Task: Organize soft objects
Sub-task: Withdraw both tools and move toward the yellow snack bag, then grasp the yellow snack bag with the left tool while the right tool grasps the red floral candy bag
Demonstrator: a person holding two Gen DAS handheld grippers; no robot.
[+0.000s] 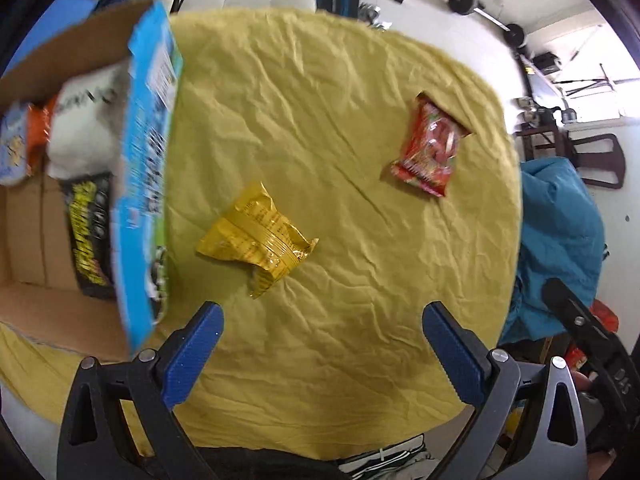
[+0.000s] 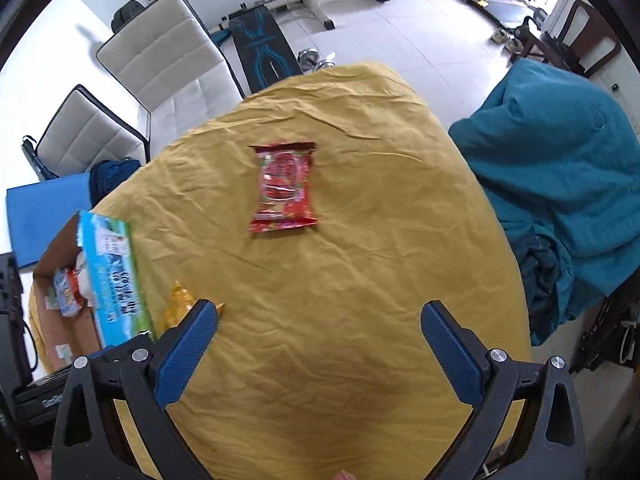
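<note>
Yellow cloth (image 1: pixel 360 280) carries two loose packets: one yellow packet (image 1: pixel 260 240), one red packet (image 1: pixel 430 148), well apart | left view alone shows black-yellow packet (image 1: pixel 90 236) inside cardboard box (image 1: pixel 24 232) | right view half-hides yellow packet behind a finger | left gripper (image 1: pixel 322 340) and right gripper (image 2: pixel 320 340) spread wide, holding nothing
</note>
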